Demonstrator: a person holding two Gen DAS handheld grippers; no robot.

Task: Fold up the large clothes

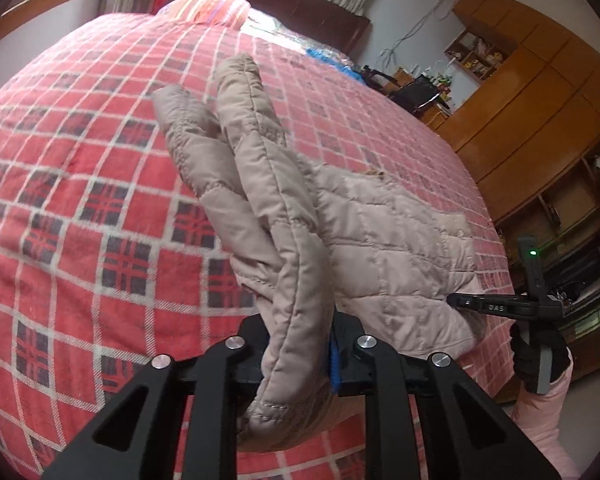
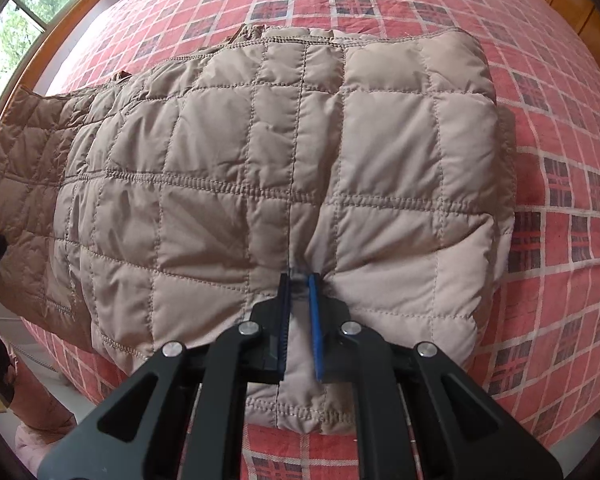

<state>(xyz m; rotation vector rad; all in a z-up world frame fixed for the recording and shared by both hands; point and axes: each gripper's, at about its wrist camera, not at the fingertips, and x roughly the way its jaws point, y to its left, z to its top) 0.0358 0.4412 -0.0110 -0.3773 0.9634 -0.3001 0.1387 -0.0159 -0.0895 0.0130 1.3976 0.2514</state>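
Two tools, left tool (image 1: 300,344) and right tool (image 2: 299,320), are pinching a half-folded quilted jacket (image 2: 284,160) on the bed (image 2: 560,200); its final folds are, seemingly, remaining.

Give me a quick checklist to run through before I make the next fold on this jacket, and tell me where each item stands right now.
1. Left gripper has a hold: ok, shut on a thick folded edge of the jacket.
2. Right gripper has a hold: ok, pinching the jacket near its hem.
3. Both grips on the same side of the jacket: cannot tell.
4. Panel ahead of the right gripper lies flat: ok, only small puckers at the pinch.
5. Sleeves tucked in: not ok, two padded parts stick out over the bedspread in the left view.
6. Landing space: ok, the bedspread beyond the jacket is bare.
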